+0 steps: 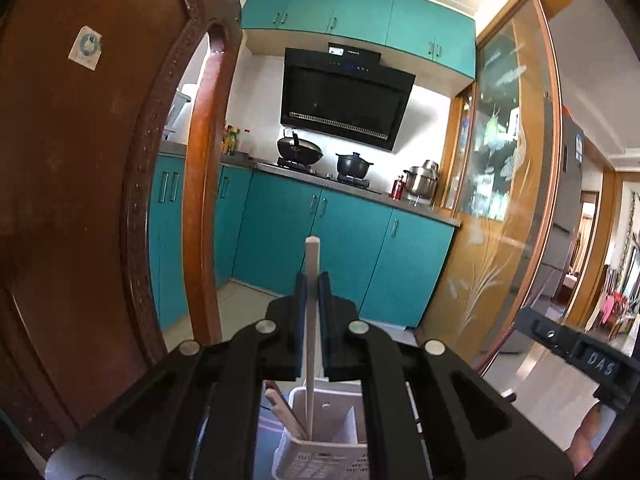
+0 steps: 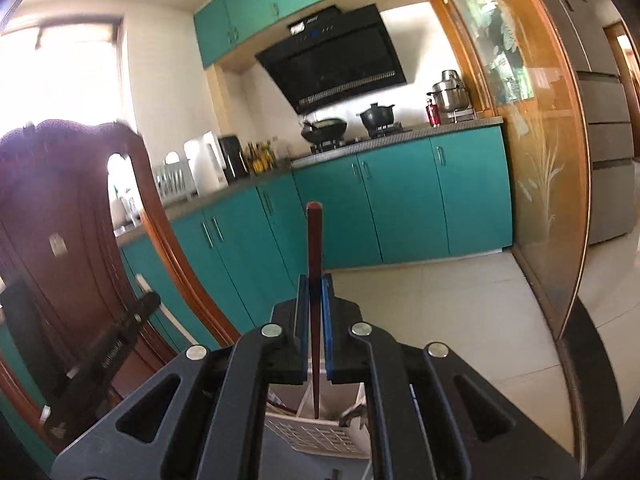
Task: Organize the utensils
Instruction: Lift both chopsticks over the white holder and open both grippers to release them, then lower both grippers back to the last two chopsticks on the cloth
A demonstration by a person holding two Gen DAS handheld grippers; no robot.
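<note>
Nearest the left wrist camera, at 6 o'clock, a white utensil basket (image 1: pixel 320 432) sits below the left gripper (image 1: pixel 313 280), with pale sticks leaning in its left compartment. The left gripper's jaws are clenched on a white chopstick (image 1: pixel 312 320), which runs upright between the blue pads, its lower end dipping toward the basket and its top poking out past the fingertips toward 12 o'clock. At 9 o'clock stands a carved wooden chair back (image 1: pixel 80 200).

In the right wrist view, the basket (image 2: pixel 316 436) again lies at 6 o'clock. The right gripper (image 2: pixel 316 284) grips a dark red chopstick (image 2: pixel 315 280) the same way, upright between its pads. Beyond both, teal cabinets (image 2: pixel 400 200) and a black range hood (image 2: pixel 336 60) fill 12 o'clock.
</note>
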